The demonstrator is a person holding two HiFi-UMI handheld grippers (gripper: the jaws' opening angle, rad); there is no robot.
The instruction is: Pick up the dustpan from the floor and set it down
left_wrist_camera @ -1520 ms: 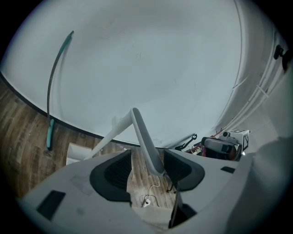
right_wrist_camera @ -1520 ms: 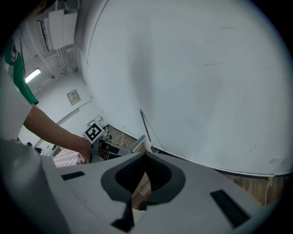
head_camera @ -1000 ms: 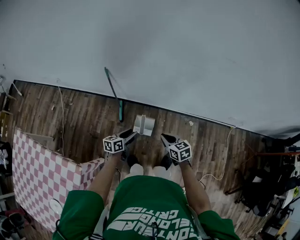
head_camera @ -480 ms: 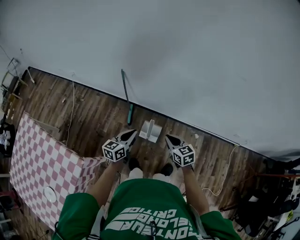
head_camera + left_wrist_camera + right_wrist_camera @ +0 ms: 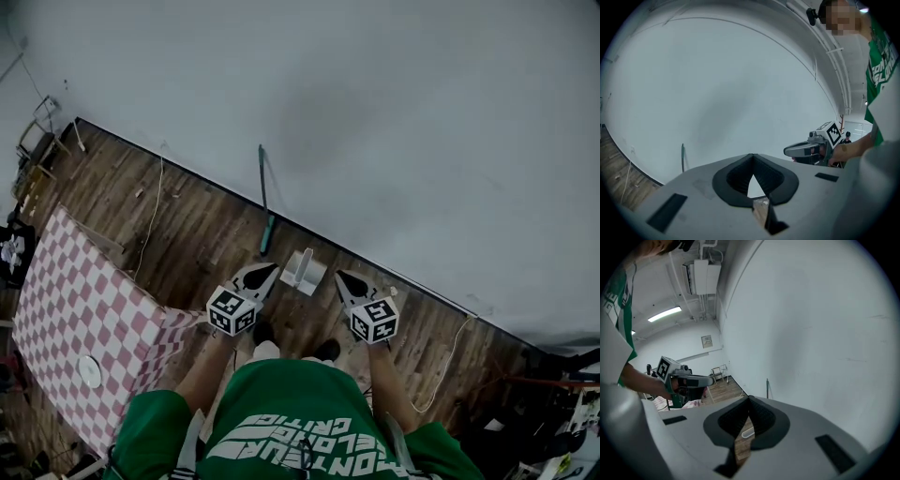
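Two grippers, both empty, held well above wood floor (image 5: 187, 234).

L gripper (image 5: 266, 273): jaws pressed together, tips meeting, nothing between. R gripper (image 5: 343, 278): jaws likewise closed tip to tip, nothing pinched. Both point fwd and a little down, toward wall base.

Key relation: dustpan (image 5: 305, 270) sits on floor below and just ahead of tips, between L gripper and R gripper, approx. midway in head view, so neither hand is clearly nearer. R gripper view shows a pale sliver on floor through gap under its closed tips, prob. the dustpan, so R seems better lined up (judgement).

Long axis: central ridge runs away from grippers toward wall, slanting slightly to R-gripper side. Whether pan lies flat or stands propped: cannot tell.

Appearance: white or pale grey, prob. plastic. Squarish body, raised rib or handle down centre. Untouched by either gripper.

Beyond dustpan, on L-gripper side: dark green stick (image 5: 265, 202), prob. a broom handle, leaning on wall (image 5: 394, 112). Far out to L of L gripper: red-and-white checked cloth (image 5: 75, 309).

Coming move (judgement): one gripper must spread its jaws and drop to the ridge.
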